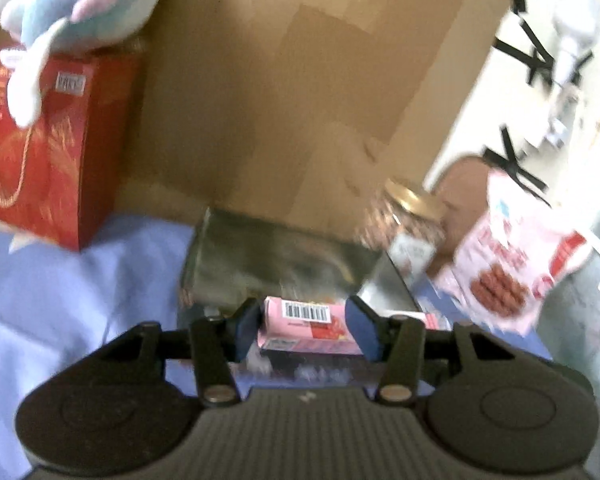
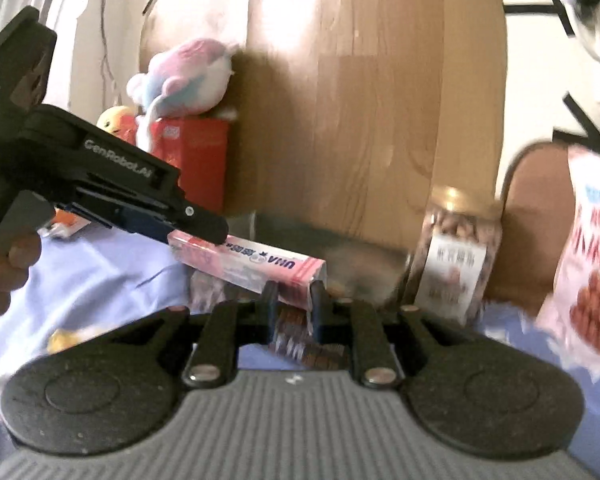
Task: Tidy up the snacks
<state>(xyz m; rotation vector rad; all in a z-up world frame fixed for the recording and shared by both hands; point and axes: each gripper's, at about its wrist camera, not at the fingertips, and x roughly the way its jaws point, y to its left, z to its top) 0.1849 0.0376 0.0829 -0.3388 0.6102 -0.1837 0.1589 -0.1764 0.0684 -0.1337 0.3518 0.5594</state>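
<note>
Gripping the pink snack box (image 1: 306,322) at both ends: left claw (image 1: 306,326) clamps one end, right claw (image 2: 294,304) pinches the other, box held above the blue cloth (image 1: 60,300), jar (image 2: 456,264) nearby

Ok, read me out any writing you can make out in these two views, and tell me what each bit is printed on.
"GenRobot.AI": side of the left gripper.
"DAS": black body behind it, cut off at the picture's edge.
"UHA", upside down: long pink snack box; the characters beside it are blurred.
Barcode on that box's end: digits too small.
Jar label, pink bag, red box: print too blurred to read.
</note>
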